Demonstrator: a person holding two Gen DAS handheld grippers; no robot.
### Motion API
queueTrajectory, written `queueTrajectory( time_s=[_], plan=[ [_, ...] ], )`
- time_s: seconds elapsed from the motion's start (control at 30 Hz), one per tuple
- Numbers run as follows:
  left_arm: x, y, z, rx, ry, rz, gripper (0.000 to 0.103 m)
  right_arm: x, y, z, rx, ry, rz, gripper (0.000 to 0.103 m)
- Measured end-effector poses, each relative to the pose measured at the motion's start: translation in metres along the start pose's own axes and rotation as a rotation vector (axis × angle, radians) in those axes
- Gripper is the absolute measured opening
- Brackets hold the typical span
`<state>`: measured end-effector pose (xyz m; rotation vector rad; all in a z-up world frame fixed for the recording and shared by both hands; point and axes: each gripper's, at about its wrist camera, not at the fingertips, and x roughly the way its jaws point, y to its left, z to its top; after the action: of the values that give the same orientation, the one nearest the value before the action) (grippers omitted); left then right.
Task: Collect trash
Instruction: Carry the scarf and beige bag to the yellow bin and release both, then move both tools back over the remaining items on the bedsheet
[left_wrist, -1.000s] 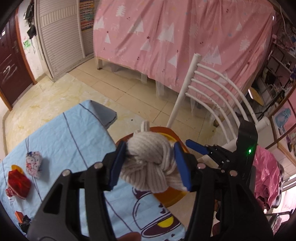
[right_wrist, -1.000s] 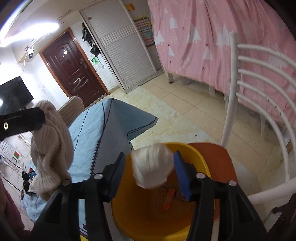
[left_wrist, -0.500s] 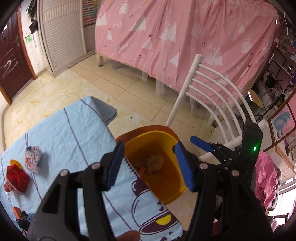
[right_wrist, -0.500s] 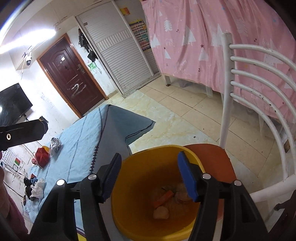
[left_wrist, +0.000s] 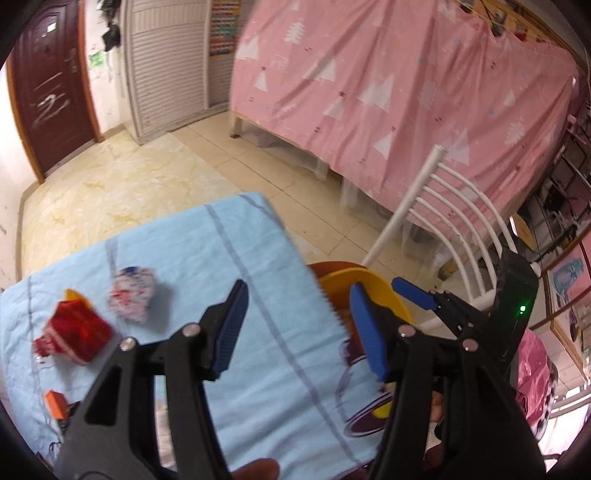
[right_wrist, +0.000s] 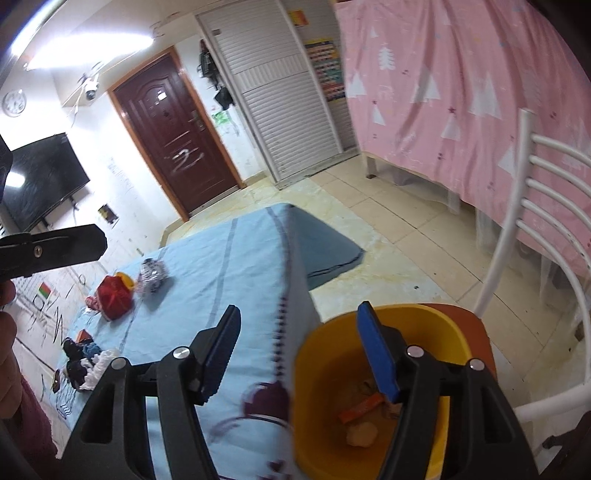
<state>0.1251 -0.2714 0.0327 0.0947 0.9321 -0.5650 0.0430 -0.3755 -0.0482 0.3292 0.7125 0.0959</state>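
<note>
Trash is now lying in two places: several pieces are sitting at the bottom of the yellow bin (right_wrist: 373, 373) on the orange chair seat (right_wrist: 476, 321), and more is waiting on the blue-clothed tabletop (left_wrist: 236, 266). A second ago the left hand-held gripper (left_wrist: 301, 325) was pinching a cream knot of rope and the right hand-held gripper (right_wrist: 299, 347) a pale crumpled wad over the bin; both are now hanging spread and carrying nothing, so those two items are evidently dropped in, and both views are swinging away from the bin toward the tabletop. That is suggesting one delivery is finished and the next pick-up is starting. Still waiting are a red crumpled wrapper (left_wrist: 75, 332), a white printed wrapper (left_wrist: 131, 295) just beside it, a small orange scrap (left_wrist: 55, 404) near the tabletop's near-left edge, and, in the right wrist view, a cluster of dark, blue and white scraps (right_wrist: 86, 363) further back. Inside the bin an orange strip (right_wrist: 360, 406) and a pale lump (right_wrist: 362, 434) are showing. The left hand-held gripper is looking best placed for the red and white wrappers. No brand or label is readable; print on the white wrapper is blurring out, and only a pale scrawl is showing on the brown door (right_wrist: 173, 147).
</note>
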Motion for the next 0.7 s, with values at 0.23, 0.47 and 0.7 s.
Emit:
queueTrajectory(
  time_s=[0.23,0.47,0.7],
  plan=[
    [-0.037,0.065,-0.015,-0.066,-0.046,0.087,0.060,0.015,0.057,0.002,-0.101,0.032,0.068,0.063],
    [-0.072,0.124,-0.034,-0.137,-0.088,0.164,0.070,0.028,0.111,-0.006,-0.177,0.071,0.157,0.064],
    [-0.091,0.173,-0.062,-0.205,-0.086,0.231,0.071,0.041,0.159,-0.023,-0.242,0.133,0.247,0.064]
  ],
)
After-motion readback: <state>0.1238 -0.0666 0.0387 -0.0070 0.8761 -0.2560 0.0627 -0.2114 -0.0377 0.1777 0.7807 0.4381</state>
